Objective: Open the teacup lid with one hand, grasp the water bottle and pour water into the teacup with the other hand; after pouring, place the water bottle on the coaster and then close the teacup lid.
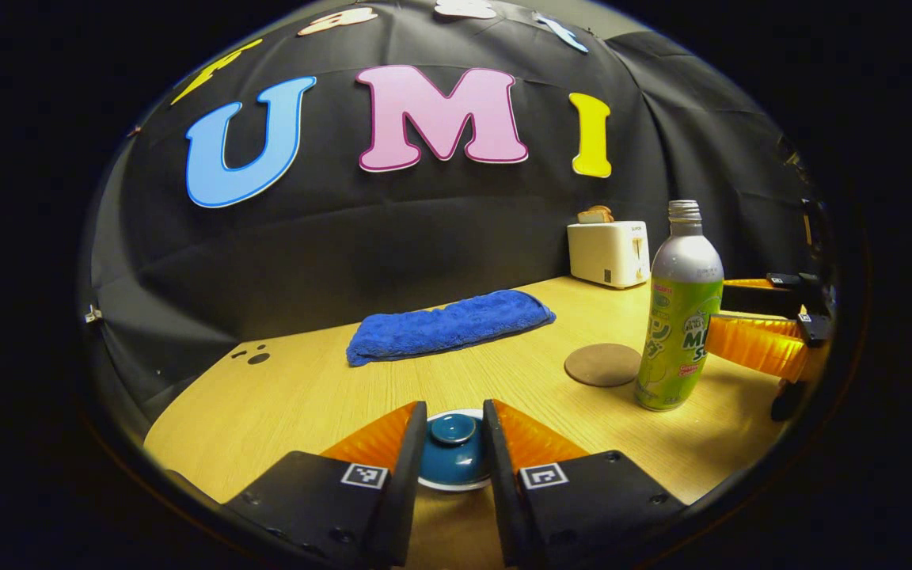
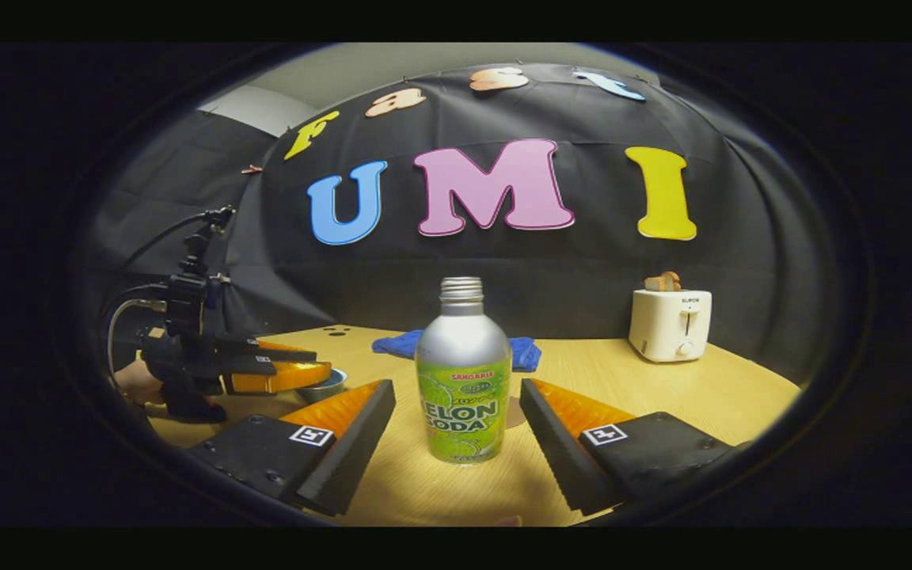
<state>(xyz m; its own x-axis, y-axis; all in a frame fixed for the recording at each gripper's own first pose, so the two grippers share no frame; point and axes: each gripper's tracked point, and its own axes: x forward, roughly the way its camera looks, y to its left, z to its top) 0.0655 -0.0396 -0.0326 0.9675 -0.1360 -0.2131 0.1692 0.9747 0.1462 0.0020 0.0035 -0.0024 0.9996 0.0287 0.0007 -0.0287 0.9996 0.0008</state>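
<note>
The teacup lid [image 1: 454, 431] is seen seated on the teacup [image 1: 456, 463] at the near edge of the wooden table [image 1: 282, 404]. The left gripper [image 1: 454, 439] is set around the lid knob with its fingers narrowed to either side; whether the pads press on the knob cannot be told from the left gripper view. The lid is judged glazed ceramic: stiff, smooth, breakable. The small knob is the sensible hold, gripped squarely so it does not slip out.

The water bottle [image 2: 462, 372] stands upright and uncapped toward the right side of the table, just beside the round coaster [image 1: 603, 365]. The right gripper [image 2: 456, 443] is open, its fingers well apart on each side of the bottle's lower body, not touching it. The bottle looks like thin metal with a slick printed sleeve: rigid but dentable, top-heavy if full. A mid-body hold, below the shoulder, is judged best for a controlled tilt.
</note>
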